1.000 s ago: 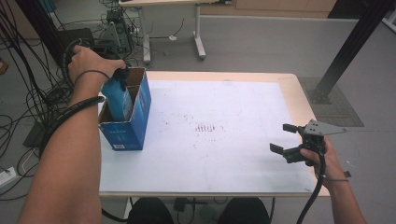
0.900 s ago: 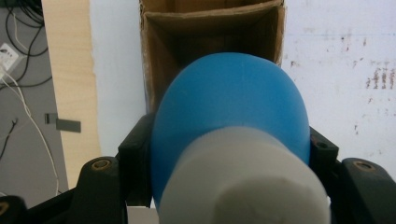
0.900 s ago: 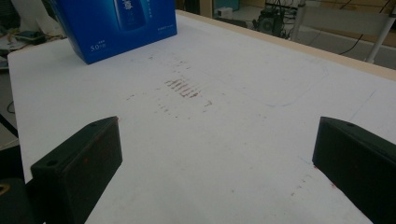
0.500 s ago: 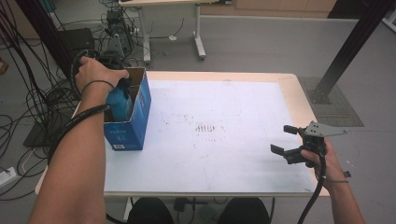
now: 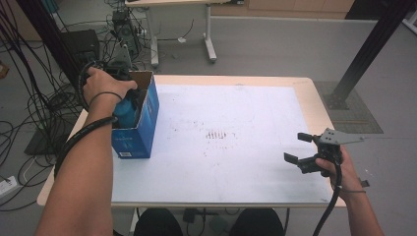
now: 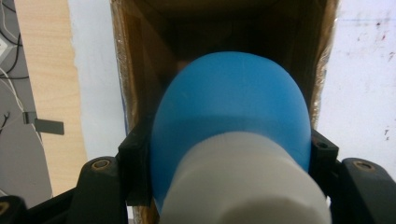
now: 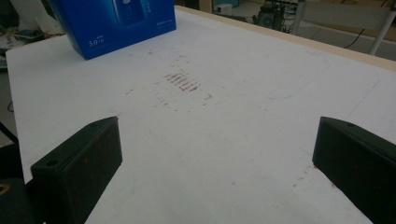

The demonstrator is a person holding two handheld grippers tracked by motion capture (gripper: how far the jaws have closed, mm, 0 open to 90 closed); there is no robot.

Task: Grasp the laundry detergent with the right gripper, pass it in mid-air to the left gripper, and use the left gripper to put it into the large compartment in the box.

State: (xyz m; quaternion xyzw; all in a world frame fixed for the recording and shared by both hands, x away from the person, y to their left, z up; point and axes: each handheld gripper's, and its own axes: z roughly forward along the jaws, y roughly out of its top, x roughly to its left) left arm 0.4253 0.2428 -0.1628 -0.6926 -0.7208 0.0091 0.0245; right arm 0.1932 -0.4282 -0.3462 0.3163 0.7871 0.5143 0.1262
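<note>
Left gripper (image 6: pixel 224 154) clenched on round blue plastic bottle (image 6: pixel 231 121), upright, directly over open blue cardboard box (image 5: pixel 142 123); right gripper (image 5: pixel 305 155) released, well apart.

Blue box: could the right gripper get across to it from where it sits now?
Probably yes. The right gripper sits open at the table's right edge, and the white tabletop between it and the blue box lies bare. The left gripper, shut on the blue bottle, occupies the box's open top.

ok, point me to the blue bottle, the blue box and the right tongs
blue bottle (image 6: pixel 233 112), left gripper view, on its rounded blue body
blue box (image 5: pixel 142 125), high view, on its blue side wall
right tongs (image 5: pixel 297 147), high view, midway between the open jaw tips
</note>
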